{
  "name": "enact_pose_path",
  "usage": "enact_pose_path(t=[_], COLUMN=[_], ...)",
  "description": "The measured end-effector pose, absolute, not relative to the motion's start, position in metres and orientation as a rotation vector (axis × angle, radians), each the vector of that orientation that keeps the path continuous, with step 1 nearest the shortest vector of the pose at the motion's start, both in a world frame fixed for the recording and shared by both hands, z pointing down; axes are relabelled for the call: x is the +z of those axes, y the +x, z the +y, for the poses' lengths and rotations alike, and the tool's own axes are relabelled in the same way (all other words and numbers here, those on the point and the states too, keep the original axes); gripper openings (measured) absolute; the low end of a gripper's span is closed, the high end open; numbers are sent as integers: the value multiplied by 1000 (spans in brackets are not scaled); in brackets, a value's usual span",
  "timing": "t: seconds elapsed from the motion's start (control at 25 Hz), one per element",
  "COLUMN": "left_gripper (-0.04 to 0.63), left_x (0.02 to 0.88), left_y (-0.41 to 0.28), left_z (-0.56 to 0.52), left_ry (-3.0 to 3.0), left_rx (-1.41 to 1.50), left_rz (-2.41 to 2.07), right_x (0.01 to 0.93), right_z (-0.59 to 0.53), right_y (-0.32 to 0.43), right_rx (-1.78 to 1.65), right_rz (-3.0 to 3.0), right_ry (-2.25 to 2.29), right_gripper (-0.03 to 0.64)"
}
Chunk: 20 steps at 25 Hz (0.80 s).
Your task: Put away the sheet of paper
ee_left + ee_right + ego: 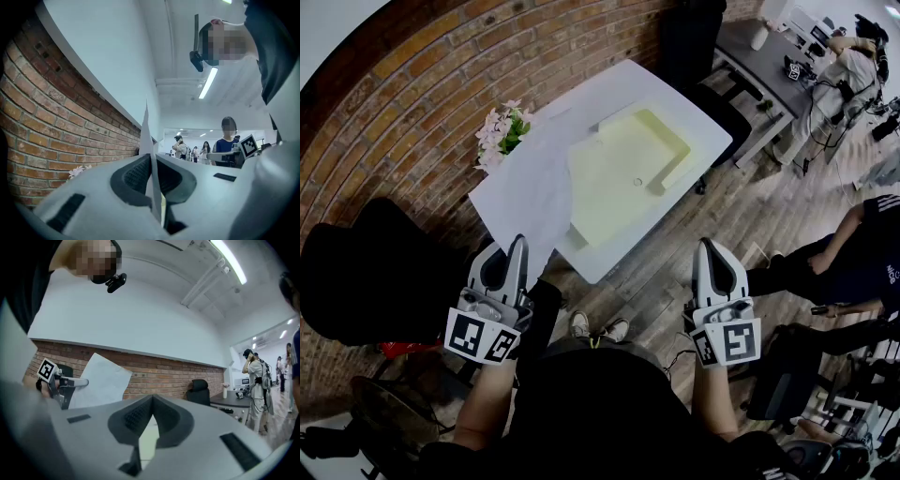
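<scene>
My left gripper (520, 244) is shut on the near edge of the white sheet of paper (534, 183), which stands up in front of the white table (675, 103). In the left gripper view the paper (146, 131) shows edge-on, pinched between the dark pads of the left gripper (151, 158). My right gripper (706, 247) hangs to the right, off the table's front corner, shut with nothing in it. In the right gripper view its tips (152, 398) meet, and the lifted paper (101, 380) shows at the left. A pale yellow tray (623, 169) lies on the table.
Pink flowers (502, 131) stand at the table's left edge by the brick wall (422, 84). A black chair (366, 272) is at my left. A grey desk (764, 66) and people (848, 258) occupy the right side over the wooden floor.
</scene>
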<state>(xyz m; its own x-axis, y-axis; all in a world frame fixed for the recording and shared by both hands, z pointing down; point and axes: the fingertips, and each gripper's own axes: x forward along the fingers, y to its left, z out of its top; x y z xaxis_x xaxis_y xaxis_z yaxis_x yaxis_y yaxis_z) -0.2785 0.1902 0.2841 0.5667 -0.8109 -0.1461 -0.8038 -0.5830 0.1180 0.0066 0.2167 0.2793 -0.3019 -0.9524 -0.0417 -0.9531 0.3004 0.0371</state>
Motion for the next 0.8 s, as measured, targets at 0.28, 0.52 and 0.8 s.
enact_pose_path(t=[0.28,0.52,0.8], left_gripper=[26,26,26], left_x=[286,286,288], left_y=[-270,-252,-233], left_z=[189,191,189], left_ry=[2736,2737,2716], left_rx=[-276,-266,-268], left_rz=[-1421,-1432,-1458], right_x=[276,282,290], right_z=[215,215,214], right_y=[14,30,52], right_rx=[53,37,1], right_rz=[2499,2498,2501], right_ry=[-1792,-1774,-1752], right_gripper=[14,12,14])
